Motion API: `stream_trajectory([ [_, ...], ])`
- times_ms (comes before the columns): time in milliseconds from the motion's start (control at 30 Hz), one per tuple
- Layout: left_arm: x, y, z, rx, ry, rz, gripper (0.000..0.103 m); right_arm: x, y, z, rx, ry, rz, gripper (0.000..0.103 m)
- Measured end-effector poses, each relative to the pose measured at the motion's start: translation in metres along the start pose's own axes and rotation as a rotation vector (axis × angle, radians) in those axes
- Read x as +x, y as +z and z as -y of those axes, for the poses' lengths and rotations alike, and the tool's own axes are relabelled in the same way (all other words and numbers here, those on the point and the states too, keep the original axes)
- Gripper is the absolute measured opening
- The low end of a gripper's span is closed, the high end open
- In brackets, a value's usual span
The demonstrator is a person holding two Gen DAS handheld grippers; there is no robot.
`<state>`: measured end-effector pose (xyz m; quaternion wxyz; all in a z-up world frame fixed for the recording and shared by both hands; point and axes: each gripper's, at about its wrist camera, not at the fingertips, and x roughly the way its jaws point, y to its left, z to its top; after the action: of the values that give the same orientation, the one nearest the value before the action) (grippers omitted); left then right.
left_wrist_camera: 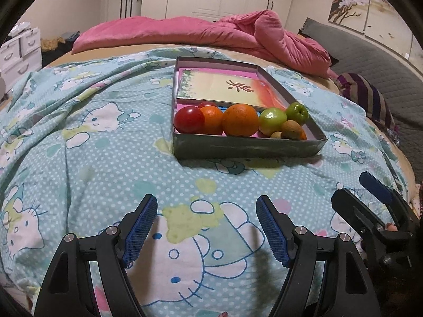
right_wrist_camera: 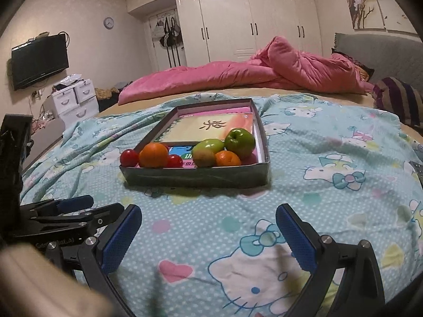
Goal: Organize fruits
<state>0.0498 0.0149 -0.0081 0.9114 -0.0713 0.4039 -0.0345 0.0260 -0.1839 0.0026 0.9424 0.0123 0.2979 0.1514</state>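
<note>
A shallow grey box (left_wrist_camera: 248,148) (right_wrist_camera: 195,177) lies on the bed with fruit along its near end. From left to right the left wrist view shows a red tomato (left_wrist_camera: 189,119), a small orange (left_wrist_camera: 212,119), a large orange (left_wrist_camera: 239,120), two green apples (left_wrist_camera: 272,118) (left_wrist_camera: 297,112) and a brown kiwi (left_wrist_camera: 291,129). My left gripper (left_wrist_camera: 206,225) stands open over the bedsheet, short of the box, nothing between its fingers. My right gripper (right_wrist_camera: 208,228) is open too, also short of the box and holding nothing; it shows at the lower right (left_wrist_camera: 357,195) in the left wrist view.
Books (left_wrist_camera: 224,87) fill the far part of the box. A crumpled pink duvet (left_wrist_camera: 211,34) lies across the bed behind it, with a striped pillow (left_wrist_camera: 367,95) and grey headboard (left_wrist_camera: 370,50) to the right. White drawers (right_wrist_camera: 74,97) stand at the left.
</note>
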Motion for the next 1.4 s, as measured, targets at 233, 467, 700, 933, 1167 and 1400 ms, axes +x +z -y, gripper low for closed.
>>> stream_trajectory([
  [233,0.002,0.001,0.001,0.002,0.004,0.002,0.078,0.003,0.0,0.003,-0.009,-0.013,0.008,0.102],
  [467,0.003,0.003,0.002,0.002,0.006,0.012,0.078,0.007,0.001,0.004,-0.01,-0.012,0.002,0.102],
  [700,0.003,0.002,0.004,0.012,0.009,0.016,0.078,0.01,0.0,0.003,-0.018,-0.01,-0.004,0.102],
  [933,0.002,0.002,0.006,0.025,0.003,0.022,0.078,0.011,-0.001,0.003,-0.015,-0.003,-0.006,0.102],
  [1167,0.002,0.002,0.006,0.023,0.004,0.02,0.078,0.011,-0.001,0.002,-0.019,-0.002,-0.009,0.102],
  [1400,0.001,0.002,0.006,0.021,0.004,0.024,0.078,0.012,-0.001,0.001,-0.021,-0.003,-0.009,0.102],
])
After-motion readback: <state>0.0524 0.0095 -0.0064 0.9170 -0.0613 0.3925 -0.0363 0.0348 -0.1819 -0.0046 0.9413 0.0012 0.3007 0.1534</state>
